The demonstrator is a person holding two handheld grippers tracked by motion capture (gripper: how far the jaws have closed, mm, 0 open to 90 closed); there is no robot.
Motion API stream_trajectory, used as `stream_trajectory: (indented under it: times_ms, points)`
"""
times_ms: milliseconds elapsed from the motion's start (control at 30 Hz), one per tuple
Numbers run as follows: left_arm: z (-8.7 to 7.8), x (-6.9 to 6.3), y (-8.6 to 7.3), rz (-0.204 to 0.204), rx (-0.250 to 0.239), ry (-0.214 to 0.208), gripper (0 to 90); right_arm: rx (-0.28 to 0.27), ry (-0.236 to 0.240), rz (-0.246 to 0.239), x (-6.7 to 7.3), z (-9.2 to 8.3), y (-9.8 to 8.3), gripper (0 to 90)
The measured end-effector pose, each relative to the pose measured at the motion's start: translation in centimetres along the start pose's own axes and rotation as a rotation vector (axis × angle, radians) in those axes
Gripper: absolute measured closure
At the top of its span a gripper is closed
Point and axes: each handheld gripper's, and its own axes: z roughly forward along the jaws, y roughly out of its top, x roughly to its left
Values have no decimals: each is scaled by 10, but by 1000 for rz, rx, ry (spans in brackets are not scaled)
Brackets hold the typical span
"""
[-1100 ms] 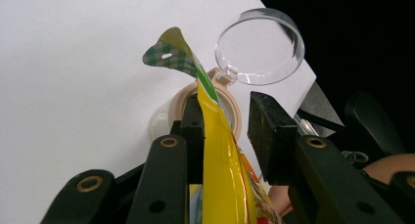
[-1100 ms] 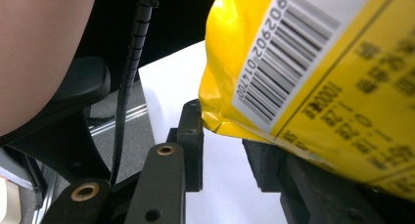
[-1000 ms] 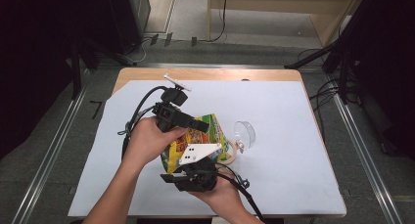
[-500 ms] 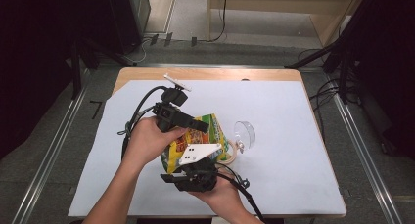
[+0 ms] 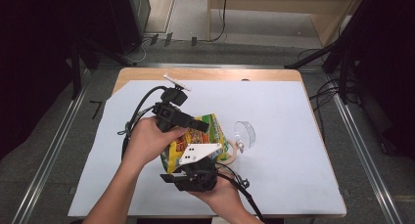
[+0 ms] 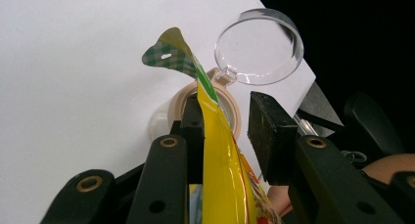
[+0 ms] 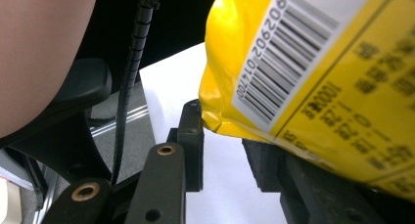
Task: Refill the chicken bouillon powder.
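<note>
The tabletop was covered by a white sheet, with a strip of bare wood at its far edge. Around it lay a grey floor with metal rails, and beyond it were dark stands and cables.

Nearest to you, your right hand held the right tool low over the near part of the tabletop, pointing away from you. In the right gripper view its jaws stood apart, and the yellow bottom edge of the snack bag, the side with the barcode, was lying over the right jaw; I cannot tell if the jaws were pressing it.

A little farther, your left hand held the left tool from the left side. Its jaws were open around the thin upper edge of the snack bag, which touched the left jaw only.

Just behind the bag stood a beige jar with its clear hinged lid flipped open.
</note>
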Motion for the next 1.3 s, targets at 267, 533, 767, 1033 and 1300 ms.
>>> stream_trajectory:
  times_ms: [267, 533, 767, 1033, 1300]
  points:
    - [-1, 0, 0, -1, -6, -2, 693, 0, -4, -6, 1, -1, 1, 717]
    - [-1, 0, 0, 2, -4, -1, 693, 1, -6, -6, 1, -1, 1, 717]
    - [0, 0, 0, 0, 0, 2, 692, 2, -7, -9, 0, -1, 1, 717]
    - [1, 0, 0, 5, 4, 4, 693, 0, -6, -5, 1, 0, -1, 718]
    - [1, -1, 0, 8, 5, 1, 693, -7, -8, -7, 1, 0, -2, 724]
